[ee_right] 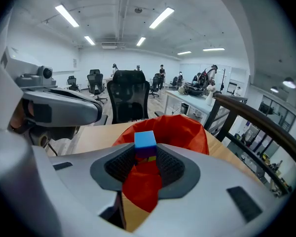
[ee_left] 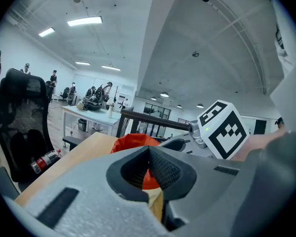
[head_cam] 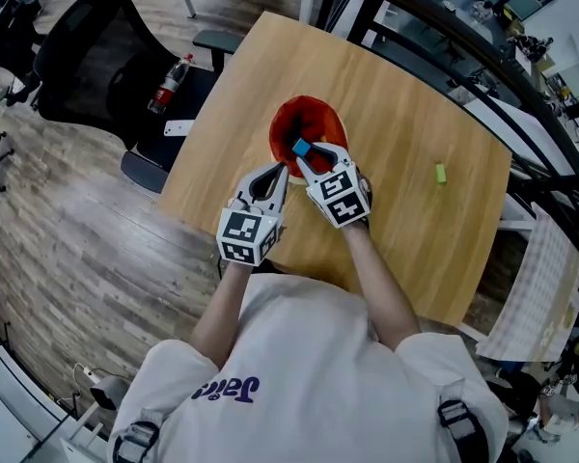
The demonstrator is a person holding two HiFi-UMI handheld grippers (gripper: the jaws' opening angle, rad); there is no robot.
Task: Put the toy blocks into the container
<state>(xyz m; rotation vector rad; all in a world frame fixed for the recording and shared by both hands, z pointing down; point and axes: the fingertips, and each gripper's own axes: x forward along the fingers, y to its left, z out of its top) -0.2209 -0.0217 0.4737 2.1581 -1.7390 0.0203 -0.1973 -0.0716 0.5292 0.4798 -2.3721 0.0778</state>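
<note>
Right claw (head_cam: 305,155) pinched blue block (head_cam: 299,147) above red container (head_cam: 318,122), 6 o'clock edge. Left claw (head_cam: 281,172) pressed together, empty. We feared block could hit floppy rim, roll away. Green block (head_cam: 441,173) lay at 3 o'clock.

Red container (ee_right: 185,128), blue block (ee_right: 145,140)

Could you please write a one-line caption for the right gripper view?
Right gripper holds a blue block over the red container.

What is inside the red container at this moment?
Only red lining shows inside the red container. The right tool, shut on a blue block above its opening, covers the near part; any blocks lying there are hidden.
</note>
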